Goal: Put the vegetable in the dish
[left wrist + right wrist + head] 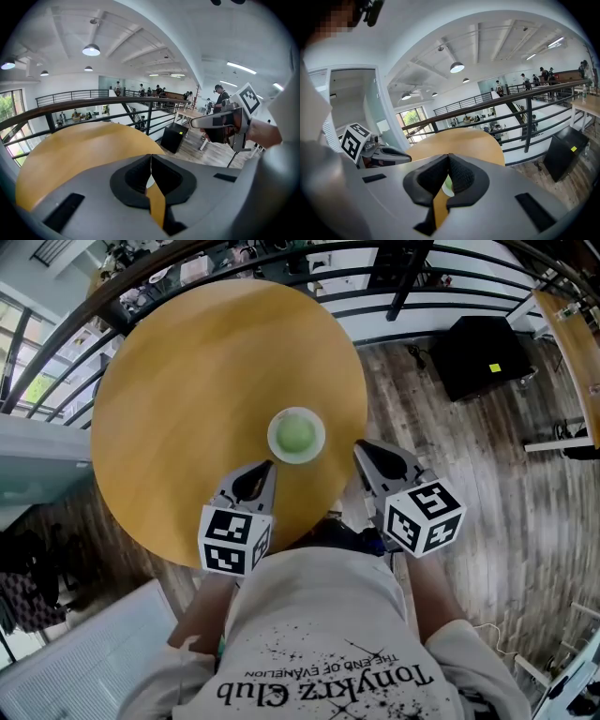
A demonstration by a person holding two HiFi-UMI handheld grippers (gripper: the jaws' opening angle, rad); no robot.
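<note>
person in a white t-shirt [319, 624] with black splatter print and lettering. the left gripper [269, 467] and right gripper [360, 449] are grey, with black textured pads [462, 175]. behind each claw sits a black-and-white marker cube [234, 540].
</note>
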